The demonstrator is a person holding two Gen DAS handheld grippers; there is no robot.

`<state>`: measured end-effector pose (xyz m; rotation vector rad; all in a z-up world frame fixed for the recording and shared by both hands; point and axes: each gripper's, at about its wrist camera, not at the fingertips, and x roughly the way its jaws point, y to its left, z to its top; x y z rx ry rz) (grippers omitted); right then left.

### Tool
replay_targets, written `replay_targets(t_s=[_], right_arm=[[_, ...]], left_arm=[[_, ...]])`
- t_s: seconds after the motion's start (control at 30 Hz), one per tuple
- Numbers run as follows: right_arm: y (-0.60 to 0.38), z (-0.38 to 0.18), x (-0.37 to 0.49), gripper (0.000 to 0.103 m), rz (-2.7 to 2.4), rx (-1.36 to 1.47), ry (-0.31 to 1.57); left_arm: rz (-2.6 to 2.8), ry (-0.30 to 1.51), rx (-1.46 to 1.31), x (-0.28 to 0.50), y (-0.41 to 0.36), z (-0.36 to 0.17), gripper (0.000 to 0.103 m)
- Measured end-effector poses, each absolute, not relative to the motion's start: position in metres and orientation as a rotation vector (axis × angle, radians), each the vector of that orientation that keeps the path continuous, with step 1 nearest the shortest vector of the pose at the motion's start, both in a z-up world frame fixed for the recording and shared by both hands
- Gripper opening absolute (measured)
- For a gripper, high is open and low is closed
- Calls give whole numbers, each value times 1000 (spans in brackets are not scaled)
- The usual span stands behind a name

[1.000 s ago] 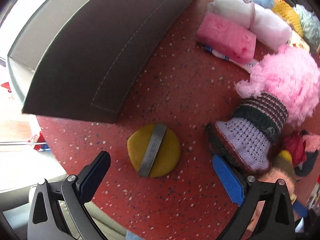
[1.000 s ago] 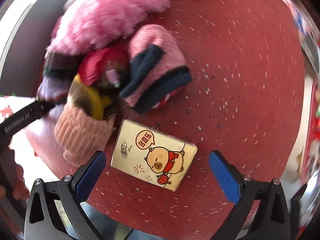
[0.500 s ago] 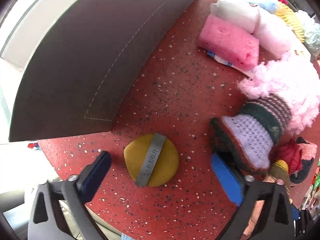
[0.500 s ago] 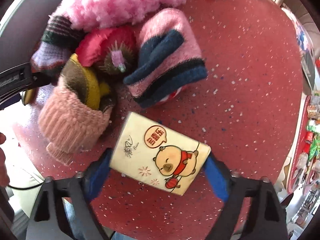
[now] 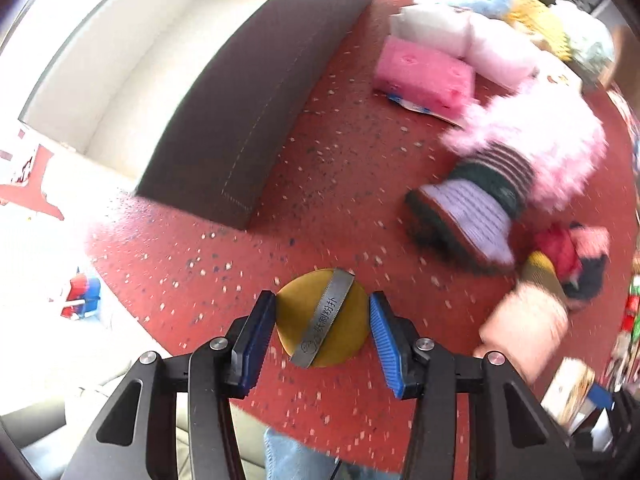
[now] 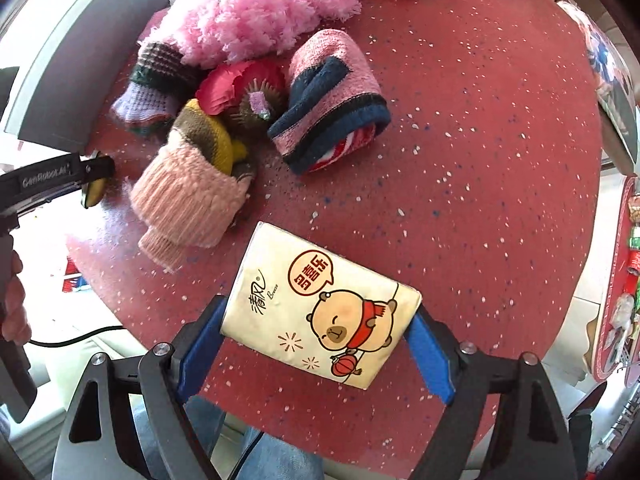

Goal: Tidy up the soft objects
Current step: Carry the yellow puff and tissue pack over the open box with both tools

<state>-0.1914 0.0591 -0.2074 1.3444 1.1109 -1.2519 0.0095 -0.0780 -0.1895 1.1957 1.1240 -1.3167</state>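
Note:
My left gripper [image 5: 322,316] is shut on a round yellow powder puff [image 5: 352,320] with a grey ribbon band, held above the red speckled table [image 5: 340,168]. My right gripper [image 6: 318,332] is shut on a cream tissue pack [image 6: 320,304] printed with a cartoon bear, its blue pads pressing both ends. A grey box [image 5: 248,92] with a white inside stands at the far left. Knitted hats, a pink fluffy scarf [image 6: 256,8] and a pink sponge [image 5: 424,72] lie on the table.
A pile of knitted pieces lies ahead of the right gripper: a pink cuffed hat [image 6: 188,200], a pink and navy hat [image 6: 332,96], a red flower [image 6: 236,84]. White and yellow soft items [image 5: 480,28] lie at the far right. The table edge runs close below both grippers.
Both grippers closed from wide open: the left onto the yellow puff, the right onto the tissue pack. The left view swung, so the grey box's white inside now shows.

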Motion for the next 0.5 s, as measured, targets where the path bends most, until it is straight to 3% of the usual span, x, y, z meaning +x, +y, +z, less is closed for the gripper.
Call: replay_targets(t_s=[0.5], right_arm=[[64, -135, -208, 87, -1274, 1320, 1074]], left_arm=[[-1540, 962, 1240, -23, -16, -103, 49]])
